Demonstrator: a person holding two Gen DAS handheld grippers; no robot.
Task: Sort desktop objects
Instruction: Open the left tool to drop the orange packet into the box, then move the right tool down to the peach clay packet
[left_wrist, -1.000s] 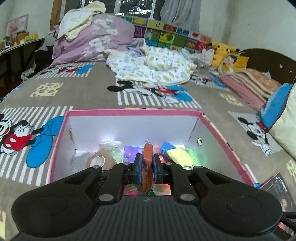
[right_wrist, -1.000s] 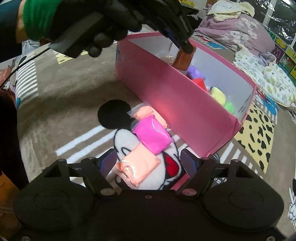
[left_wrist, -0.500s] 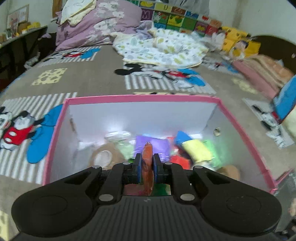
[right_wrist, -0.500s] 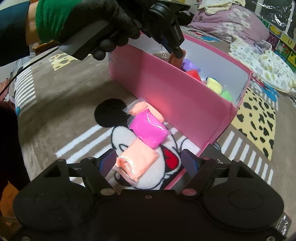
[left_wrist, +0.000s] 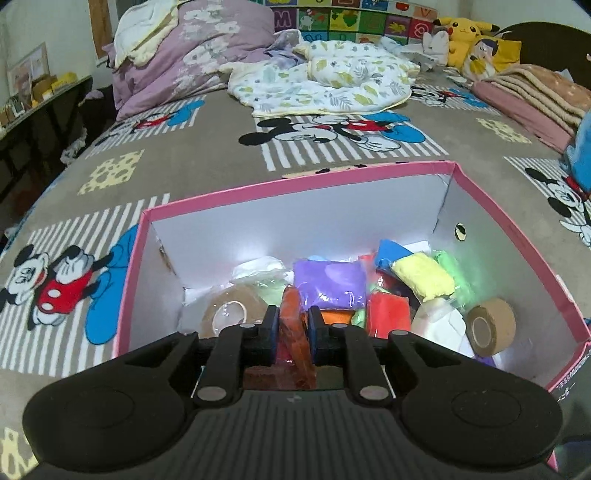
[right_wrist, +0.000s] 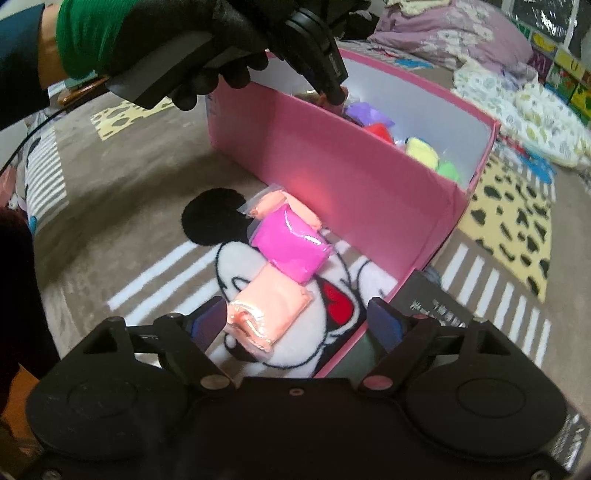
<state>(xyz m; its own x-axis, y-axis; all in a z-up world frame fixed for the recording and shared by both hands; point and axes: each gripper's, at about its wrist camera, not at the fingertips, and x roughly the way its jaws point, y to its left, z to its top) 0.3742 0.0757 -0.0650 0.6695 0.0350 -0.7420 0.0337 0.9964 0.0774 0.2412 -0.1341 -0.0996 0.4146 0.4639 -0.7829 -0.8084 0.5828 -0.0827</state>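
My left gripper (left_wrist: 292, 325) hangs inside the pink box (left_wrist: 295, 181), over its near side. Its jaws are opening, and an orange clay packet (left_wrist: 293, 328) still fills the narrow gap between the pads. The right wrist view shows the same gripper (right_wrist: 334, 99) dipping over the box wall (right_wrist: 351, 177) in a black-gloved hand. My right gripper (right_wrist: 297, 317) is open and still widening above the blanket. A peach packet (right_wrist: 266, 310) lies loose between its fingers, close to the left pad. A magenta packet (right_wrist: 291, 247) and another peach one (right_wrist: 273, 201) lie beyond it.
The box holds purple (left_wrist: 328, 280), yellow (left_wrist: 421, 277), red and green packets and two tape rolls (left_wrist: 489, 325). A black booklet (right_wrist: 432, 299) lies at the box's near corner. Pillows, quilts and plush toys are piled at the far end of the bed.
My left gripper tipped further down into the box and its pads have drawn slightly apart around the orange packet. The right gripper's fingers spread wider over the peach packet.
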